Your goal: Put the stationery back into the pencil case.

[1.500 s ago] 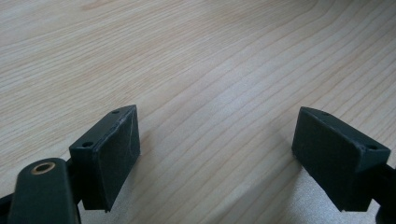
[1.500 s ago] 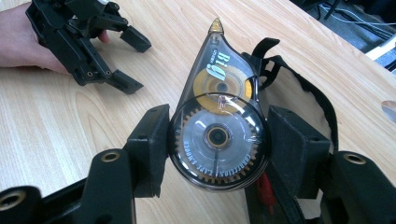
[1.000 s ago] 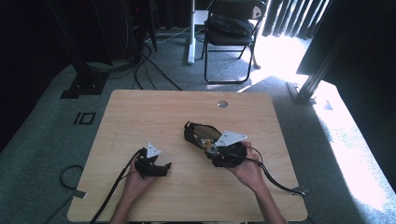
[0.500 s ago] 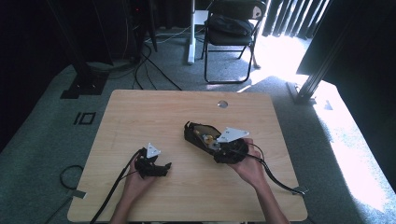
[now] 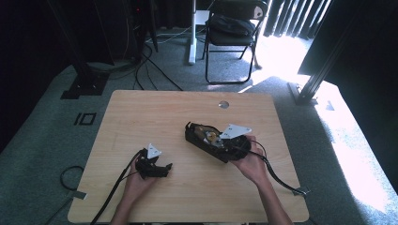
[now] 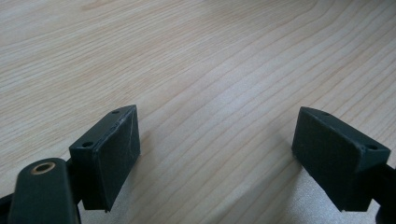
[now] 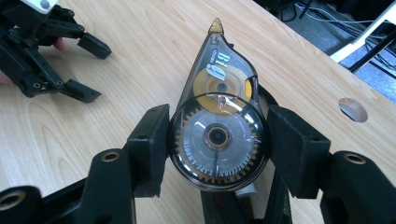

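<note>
A: Progress check, please — where does your correction tape dispenser stand?

B: Your right hand-held gripper has it clamped between both pads at the round gear end, with the pointed tip aimed away toward the far side. In the high view it sits right of the desk's middle, though whether it rests on the wood or is lifted I can't tell.

A: And your left hand-held gripper?

B: Released, jaws spread wide over bare wood at the near left. By my reading the grasp is done; carrying and placing, or applying tape, remain.
</note>
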`<state>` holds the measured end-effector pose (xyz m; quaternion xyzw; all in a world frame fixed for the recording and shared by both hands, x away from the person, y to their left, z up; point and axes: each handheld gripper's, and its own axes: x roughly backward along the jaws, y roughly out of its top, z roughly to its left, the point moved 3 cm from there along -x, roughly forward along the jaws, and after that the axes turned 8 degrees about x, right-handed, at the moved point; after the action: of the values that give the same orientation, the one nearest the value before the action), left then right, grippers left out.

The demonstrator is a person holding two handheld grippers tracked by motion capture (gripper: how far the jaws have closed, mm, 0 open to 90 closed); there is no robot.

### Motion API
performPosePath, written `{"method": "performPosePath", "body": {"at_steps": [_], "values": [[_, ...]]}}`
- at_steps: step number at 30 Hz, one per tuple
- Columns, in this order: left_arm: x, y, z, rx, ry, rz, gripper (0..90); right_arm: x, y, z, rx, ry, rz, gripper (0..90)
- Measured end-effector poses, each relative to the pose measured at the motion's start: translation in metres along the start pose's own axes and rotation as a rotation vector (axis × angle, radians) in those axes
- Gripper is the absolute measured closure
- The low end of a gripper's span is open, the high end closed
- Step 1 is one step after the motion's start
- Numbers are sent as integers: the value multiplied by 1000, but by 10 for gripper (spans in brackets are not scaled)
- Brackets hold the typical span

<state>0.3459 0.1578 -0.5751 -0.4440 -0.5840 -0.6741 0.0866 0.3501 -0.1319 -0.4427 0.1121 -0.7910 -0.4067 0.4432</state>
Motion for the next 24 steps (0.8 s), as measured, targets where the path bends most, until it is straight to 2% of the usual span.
{"method": "performPosePath", "body": {"at_steps": [12,24], "values": [[0,0,0,4,0,-3,156,-5,0,-7,0,-11,5,412],[0,0,0,1,1,-1,156,-8,-9,-16,-24,-16,11,412]]}}
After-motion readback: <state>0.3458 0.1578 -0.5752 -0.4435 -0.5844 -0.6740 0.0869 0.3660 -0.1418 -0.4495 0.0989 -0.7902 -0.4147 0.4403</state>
